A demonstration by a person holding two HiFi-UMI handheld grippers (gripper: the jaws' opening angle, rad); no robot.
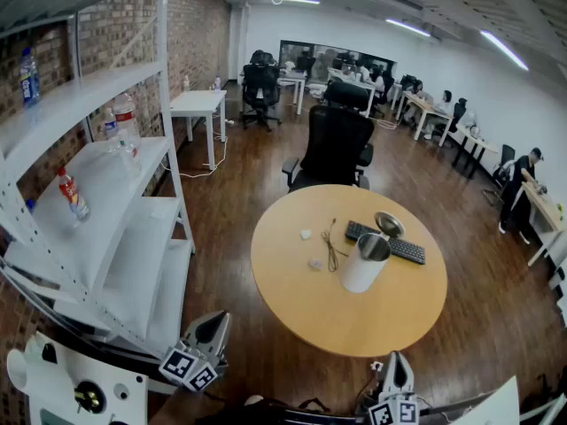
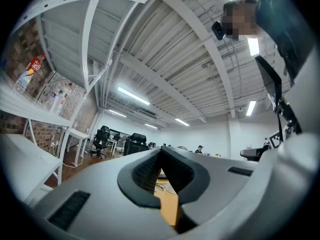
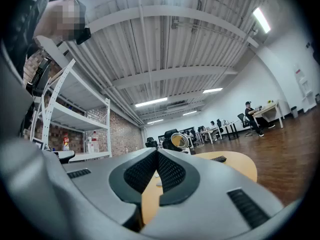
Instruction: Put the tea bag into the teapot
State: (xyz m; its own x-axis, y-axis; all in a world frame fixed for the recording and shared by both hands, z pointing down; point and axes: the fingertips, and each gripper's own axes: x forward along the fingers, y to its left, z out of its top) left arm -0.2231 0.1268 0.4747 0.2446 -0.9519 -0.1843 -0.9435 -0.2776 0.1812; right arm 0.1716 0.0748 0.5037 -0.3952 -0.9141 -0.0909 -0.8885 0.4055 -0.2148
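White bits (image 1: 315, 263) near the teapot (image 1: 364, 264) are too small to identify.

You get even, bright light from ceiling strip lights (image 1: 288, 0), blown out white. Teapot lid (image 1: 388, 225) glints; shadows on the worktop (image 1: 292, 308) are faint. Heavy fisheye bend at the edges; both gripper views vignette black, near foreground soft.

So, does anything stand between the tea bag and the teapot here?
Only a thin black cable lies flat on the round wooden table between the small white tea bag and the white teapot, whose metal lid stands open.
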